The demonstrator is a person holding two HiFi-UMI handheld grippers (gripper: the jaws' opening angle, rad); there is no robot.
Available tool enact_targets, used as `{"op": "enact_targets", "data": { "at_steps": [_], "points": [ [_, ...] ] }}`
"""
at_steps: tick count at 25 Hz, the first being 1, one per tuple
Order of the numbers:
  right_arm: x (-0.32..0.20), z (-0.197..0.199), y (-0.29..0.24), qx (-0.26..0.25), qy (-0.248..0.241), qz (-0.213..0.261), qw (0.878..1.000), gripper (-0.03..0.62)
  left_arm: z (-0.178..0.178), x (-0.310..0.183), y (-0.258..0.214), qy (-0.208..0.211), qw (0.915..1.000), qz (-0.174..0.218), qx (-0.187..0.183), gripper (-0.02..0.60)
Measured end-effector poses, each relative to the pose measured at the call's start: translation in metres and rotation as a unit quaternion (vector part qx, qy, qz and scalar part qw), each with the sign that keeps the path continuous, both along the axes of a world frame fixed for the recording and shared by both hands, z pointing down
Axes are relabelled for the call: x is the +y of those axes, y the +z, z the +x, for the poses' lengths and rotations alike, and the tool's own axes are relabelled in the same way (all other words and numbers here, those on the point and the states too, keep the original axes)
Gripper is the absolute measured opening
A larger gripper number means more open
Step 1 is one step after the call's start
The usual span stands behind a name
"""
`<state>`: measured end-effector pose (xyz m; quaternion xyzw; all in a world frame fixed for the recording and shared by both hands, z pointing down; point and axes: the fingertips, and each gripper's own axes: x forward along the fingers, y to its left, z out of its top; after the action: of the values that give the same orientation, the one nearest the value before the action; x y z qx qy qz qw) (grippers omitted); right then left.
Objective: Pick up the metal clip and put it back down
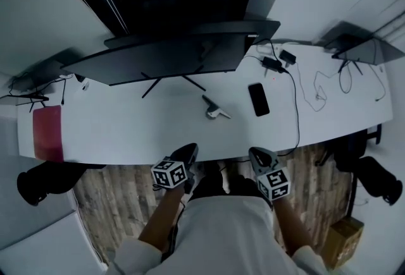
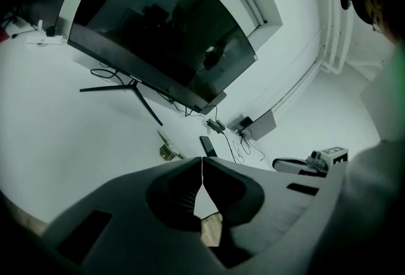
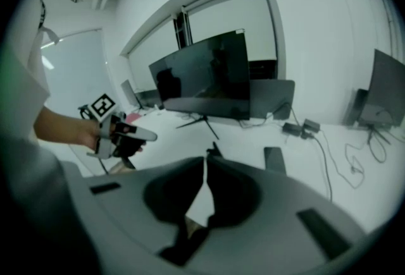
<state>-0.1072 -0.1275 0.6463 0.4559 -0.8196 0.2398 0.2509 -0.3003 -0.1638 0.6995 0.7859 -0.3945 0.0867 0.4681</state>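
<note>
The clip (image 1: 215,110), toward the front edge of the tabletop (image 1: 126,131) beside the phone (image 1: 258,98), looks light, stiff and slippery, best pinched across its flat arm; left claw (image 1: 188,153) and right claw (image 1: 256,155) are closed, empty.

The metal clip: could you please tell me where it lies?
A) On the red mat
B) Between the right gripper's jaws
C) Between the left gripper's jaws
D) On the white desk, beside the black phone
D: the head view shows the metal clip lying on the white desk just left of the black phone; the left gripper and right gripper are shut, empty.
</note>
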Motion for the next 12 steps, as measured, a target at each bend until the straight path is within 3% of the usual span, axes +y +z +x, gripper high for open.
{"op": "enact_targets", "data": {
  "at_steps": [4, 9, 12],
  "points": [
    [0.0, -0.004, 0.007, 0.002, 0.008, -0.013, 1.0, 0.035, 0.002, -0.012, 0.016, -0.047, 0.9963, -0.042, 0.059, 0.034],
    [0.0, 0.0, 0.019, 0.002, 0.016, -0.028, 0.999, 0.035, 0.017, -0.026, 0.036, -0.078, 0.9859, -0.094, 0.114, 0.034],
    [-0.002, 0.003, 0.026, 0.001, 0.014, -0.036, 0.999, 0.035, 0.022, -0.04, 0.049, -0.112, 0.9756, -0.119, 0.147, 0.034]
  ]
}}
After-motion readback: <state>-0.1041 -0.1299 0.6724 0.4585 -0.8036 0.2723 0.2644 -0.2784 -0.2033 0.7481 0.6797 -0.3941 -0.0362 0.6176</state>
